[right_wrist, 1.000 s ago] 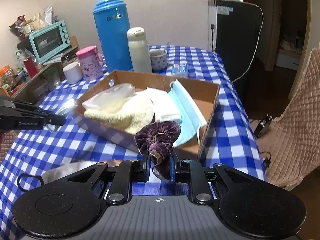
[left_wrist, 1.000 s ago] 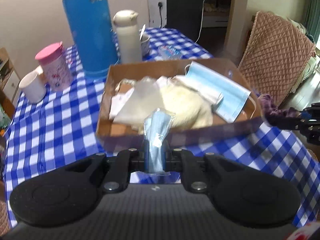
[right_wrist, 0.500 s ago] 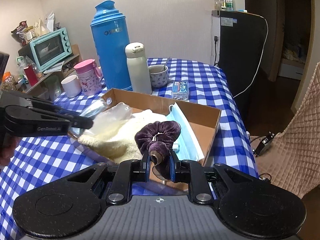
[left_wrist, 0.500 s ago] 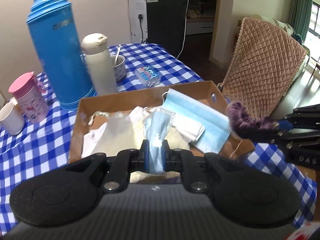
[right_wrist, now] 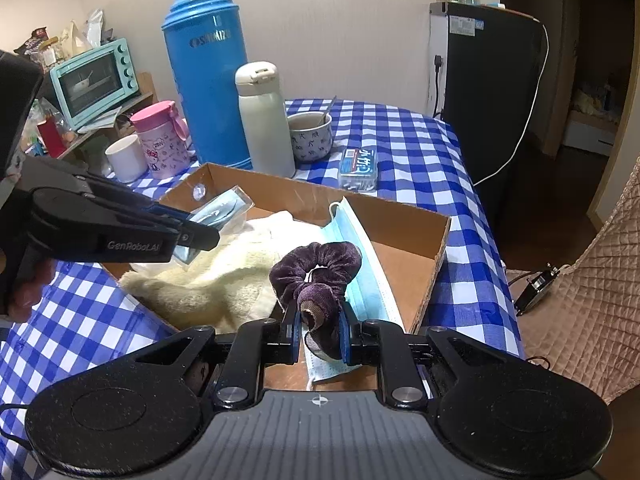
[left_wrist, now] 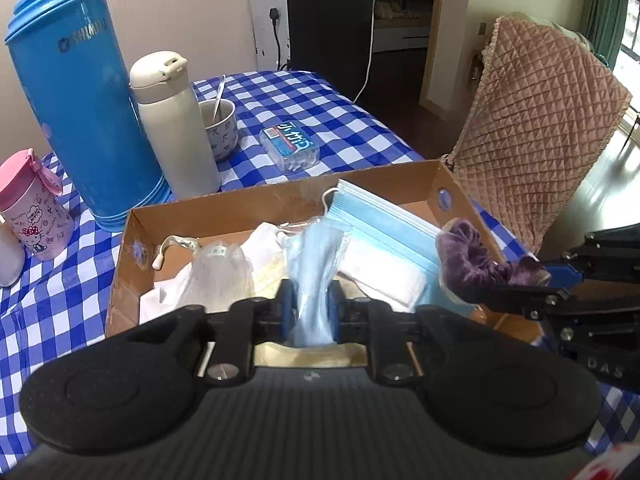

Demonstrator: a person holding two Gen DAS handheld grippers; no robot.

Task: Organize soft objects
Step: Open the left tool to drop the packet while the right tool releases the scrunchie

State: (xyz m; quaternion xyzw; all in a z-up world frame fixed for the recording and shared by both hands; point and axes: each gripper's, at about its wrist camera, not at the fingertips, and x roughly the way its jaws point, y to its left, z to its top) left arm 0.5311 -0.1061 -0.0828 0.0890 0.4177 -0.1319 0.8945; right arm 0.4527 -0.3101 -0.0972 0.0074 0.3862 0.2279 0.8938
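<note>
**Dropping both soft items cleanly into the box**

While both grippers hang over the cardboard box (right_wrist: 436,240), the step in hand looks like the release. The left gripper (left_wrist: 310,310) has a wrapped blue mask (left_wrist: 316,264) between its jaws, and those jaws are opening; the packet still stands upright between the pads, so it has not dropped yet. The right gripper (right_wrist: 318,334) is clamped on a purple scrunchie (right_wrist: 320,268), its loop sticking up above the pads.

Inside the box already lie a cream towel (right_wrist: 216,280), a flat blue face mask (left_wrist: 384,220) and a clear plastic packet (left_wrist: 220,264), so free floor shows mostly at the far right corner.

To do this well:
- Let the wrapped mask slide out fully before the hand pulls away; the slippery film could cling to one pad.
- Keep the scrunchie over the open interior, not over the box wall, before letting go. It probably bounces little, but it could roll off a heap.
- Keep the two grippers apart; they sit near each other above the box.
- Stay clear of the blue thermos (left_wrist: 76,92) and white flask (left_wrist: 176,120) standing on the counter (right_wrist: 404,148) just behind the box.
</note>
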